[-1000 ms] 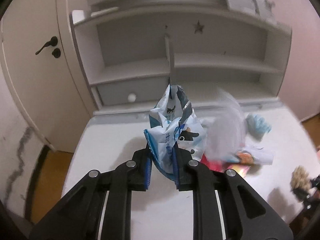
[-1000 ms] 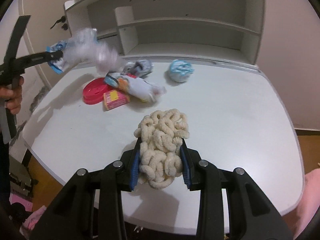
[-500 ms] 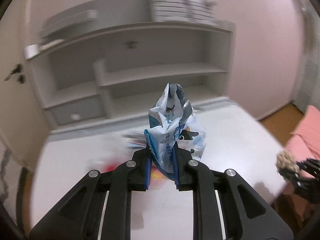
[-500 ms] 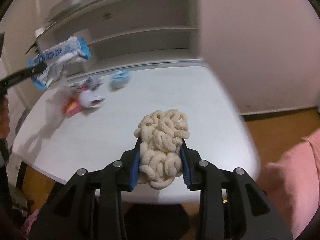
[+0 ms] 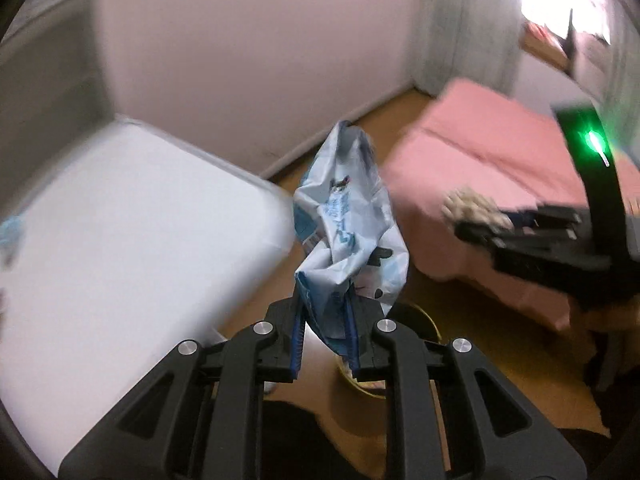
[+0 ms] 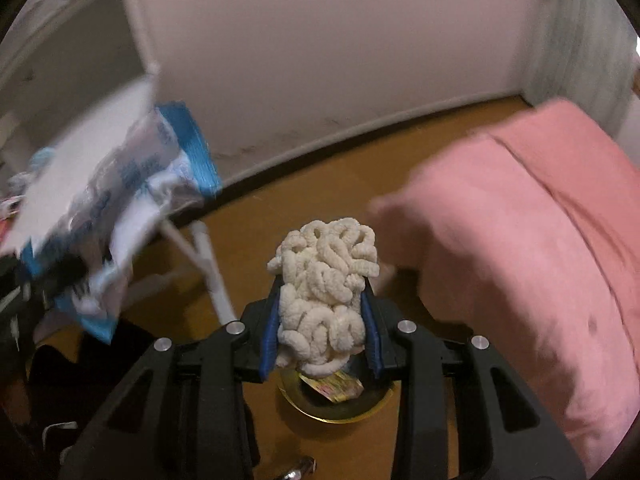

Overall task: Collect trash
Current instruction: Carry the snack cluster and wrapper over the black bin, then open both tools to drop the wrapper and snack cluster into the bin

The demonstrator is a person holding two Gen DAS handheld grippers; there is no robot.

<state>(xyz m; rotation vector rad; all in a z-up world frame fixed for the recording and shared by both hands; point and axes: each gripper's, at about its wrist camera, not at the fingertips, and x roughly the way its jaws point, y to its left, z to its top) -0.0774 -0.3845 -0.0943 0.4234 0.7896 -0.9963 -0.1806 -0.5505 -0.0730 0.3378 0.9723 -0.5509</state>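
Note:
My left gripper [image 5: 325, 340] is shut on a crumpled blue-and-white snack wrapper [image 5: 348, 236] that stands up between its pads. My right gripper [image 6: 322, 334] is shut on a cream-coloured knobbly clump [image 6: 326, 290], like a scrunched chenille cloth. Both hang over the brown floor beside the white table [image 5: 120, 240]. A round bin with a yellow rim [image 6: 340, 410] sits on the floor just below the right gripper, with a yellowish wrapper inside; its rim [image 5: 430, 326] also shows under the left gripper. In the left wrist view the right gripper [image 5: 476, 216] with the clump is at the right. The wrapper [image 6: 120, 216] appears blurred at the left of the right wrist view.
A pink bed [image 6: 540, 240] fills the right side, close to the bin. A pale wall with a skirting board [image 6: 320, 148] runs behind. White table legs [image 6: 208, 264] stand on the floor left of the bin. Dark clothing [image 6: 72, 380] lies at the lower left.
Both grippers have swung away from the table and shelf unit to the right and downward, over the floor by the bed. The bin has come into view. Each still holds its item.

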